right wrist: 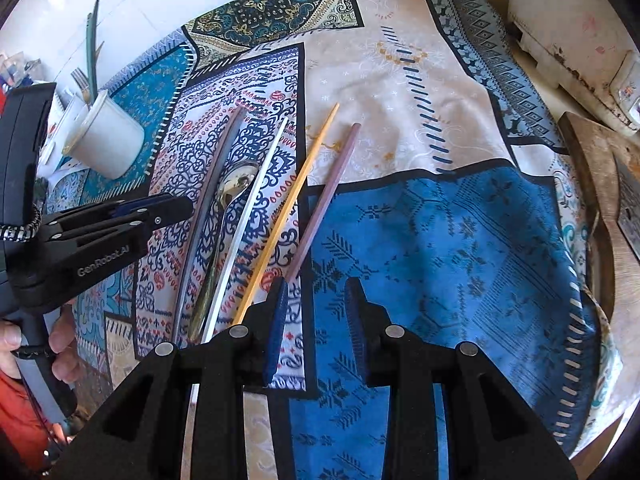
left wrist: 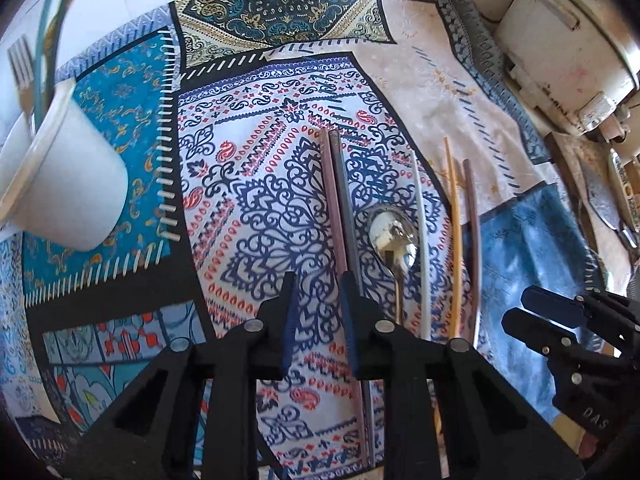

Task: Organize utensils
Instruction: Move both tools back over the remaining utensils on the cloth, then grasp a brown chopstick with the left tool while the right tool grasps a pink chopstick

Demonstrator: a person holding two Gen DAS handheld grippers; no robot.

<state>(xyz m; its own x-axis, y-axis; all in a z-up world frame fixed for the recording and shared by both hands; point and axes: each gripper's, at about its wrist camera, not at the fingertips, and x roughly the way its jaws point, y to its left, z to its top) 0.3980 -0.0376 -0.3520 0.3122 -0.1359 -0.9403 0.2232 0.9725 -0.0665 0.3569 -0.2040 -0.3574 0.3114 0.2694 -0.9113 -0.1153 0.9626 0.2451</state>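
On my bench the patchwork cloth [right wrist: 440, 220] carries a white cup [right wrist: 110, 146] at the far left, tipped on its side, with a fork [left wrist: 22, 70] and a green-handled utensil [right wrist: 92, 52] sticking out of its mouth. The loose utensils lie side by side in the middle of the cloth: a grey chopstick [left wrist: 346, 216], a metal spoon [left wrist: 394, 236], a white chopstick [left wrist: 424, 240], a yellow chopstick [right wrist: 288, 208] and a purple chopstick [right wrist: 324, 204]. My left gripper [left wrist: 318, 278] hangs over the grey chopstick, fingers parted a little, nothing pinched. My right gripper [right wrist: 316, 284] sits by the near end of the purple chopstick, fingers likewise parted and empty. "GenRobot.AI" is printed on the left gripper's side.
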